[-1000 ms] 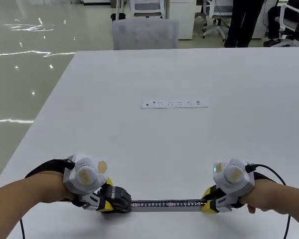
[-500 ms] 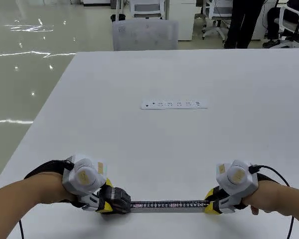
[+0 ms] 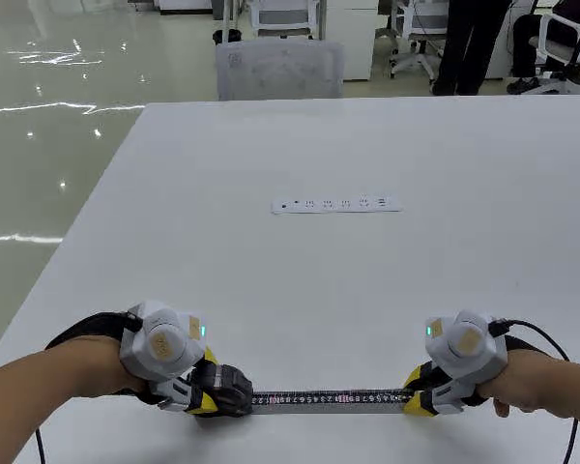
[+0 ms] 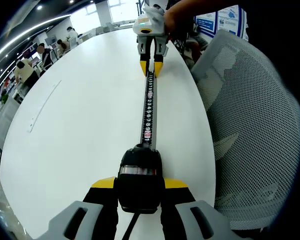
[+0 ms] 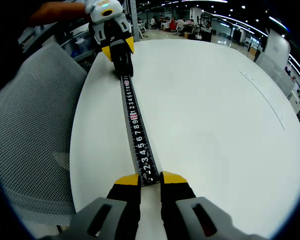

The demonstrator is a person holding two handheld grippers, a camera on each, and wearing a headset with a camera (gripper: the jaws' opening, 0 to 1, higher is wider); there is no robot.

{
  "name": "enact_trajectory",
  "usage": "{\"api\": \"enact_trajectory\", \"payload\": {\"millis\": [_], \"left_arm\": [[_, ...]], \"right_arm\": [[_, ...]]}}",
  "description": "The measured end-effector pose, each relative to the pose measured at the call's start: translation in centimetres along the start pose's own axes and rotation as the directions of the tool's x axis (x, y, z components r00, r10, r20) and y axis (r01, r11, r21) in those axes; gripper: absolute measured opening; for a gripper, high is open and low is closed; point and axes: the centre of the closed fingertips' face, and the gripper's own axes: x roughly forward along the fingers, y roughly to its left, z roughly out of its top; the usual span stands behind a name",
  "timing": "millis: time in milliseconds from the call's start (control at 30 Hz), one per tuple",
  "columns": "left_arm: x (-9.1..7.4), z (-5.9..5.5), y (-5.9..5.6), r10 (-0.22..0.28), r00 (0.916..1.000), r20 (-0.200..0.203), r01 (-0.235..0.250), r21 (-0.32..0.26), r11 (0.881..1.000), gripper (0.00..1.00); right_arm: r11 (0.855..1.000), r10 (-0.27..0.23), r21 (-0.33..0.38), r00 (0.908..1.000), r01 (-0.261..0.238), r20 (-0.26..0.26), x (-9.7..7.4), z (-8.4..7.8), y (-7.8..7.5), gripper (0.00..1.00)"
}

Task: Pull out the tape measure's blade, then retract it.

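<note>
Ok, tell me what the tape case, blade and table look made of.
Case: black, dull, probably plastic or rubber. Blade: thin grey strip with printed numerals, likely coated steel. Table: smooth matt white, perhaps laminate; unclear.

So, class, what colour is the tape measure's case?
Black case, best in the left gripper view.

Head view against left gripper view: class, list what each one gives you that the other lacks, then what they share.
The head view adds the person's left forearm and the grey chair at the far end of the table. The left gripper view adds a white mesh chair back beside the table. Both show the left claw shut on the tape measure case, the blade pulled out, and the right claw pinching its tip.
</note>
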Motion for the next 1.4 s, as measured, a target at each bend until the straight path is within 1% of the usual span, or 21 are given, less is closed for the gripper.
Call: {"api": "enact_trajectory", "payload": {"millis": [433,867,1067,1133,1233,1267,1333,1400], "left_arm": [[0.04,0.02,0.03,0.001,1.0,0.001,-0.001,0.001,1.0,0.29],[0.09,0.0,0.05,0.006,1.0,0.002,-0.006,0.004,1.0,0.29],[0.08,0.05,-0.01,0.007,1.0,0.002,-0.007,0.006,1.0,0.29],[0.12,0.08,-0.02,0.007,1.0,0.002,-0.007,0.004,1.0,0.29],[0.13,0.12,-0.11,0.009,1.0,0.001,-0.009,0.005,1.0,0.29],[0.13,0.11,-0.11,0.01,0.9999,0.001,-0.01,0.003,1.0,0.29],[0.11,0.13,-0.15,0.011,0.9999,0.002,-0.011,-0.002,1.0,0.29],[0.13,0.16,-0.19,0.011,0.9999,0.001,-0.011,0.005,1.0,0.29]], "right_arm": [[1.0,-0.004,0.006,0.9999,0.004,-0.012,-0.44,-0.72,-0.1,0.12],[1.0,-0.006,0.015,0.9999,0.006,-0.009,-0.37,-0.71,-0.21,0.13],[1.0,-0.005,0.01,0.9996,0.005,-0.027,-0.42,-0.68,-0.02,0.13],[1.0,-0.004,0.019,0.9995,0.004,-0.03,-0.42,-0.72,-0.03,0.13],[1.0,0.002,0.009,0.9993,-0.002,-0.037,-0.4,-0.71,-0.01,0.13],[1.0,0.004,-0.014,0.9989,-0.005,-0.047,-0.4,-0.7,0.03,0.13],[1.0,0.01,-0.009,0.9983,-0.01,-0.058,-0.35,-0.66,0.01,0.13],[1.0,0.011,-0.01,0.9979,-0.012,-0.064,-0.35,-0.68,0.03,0.13]]}}
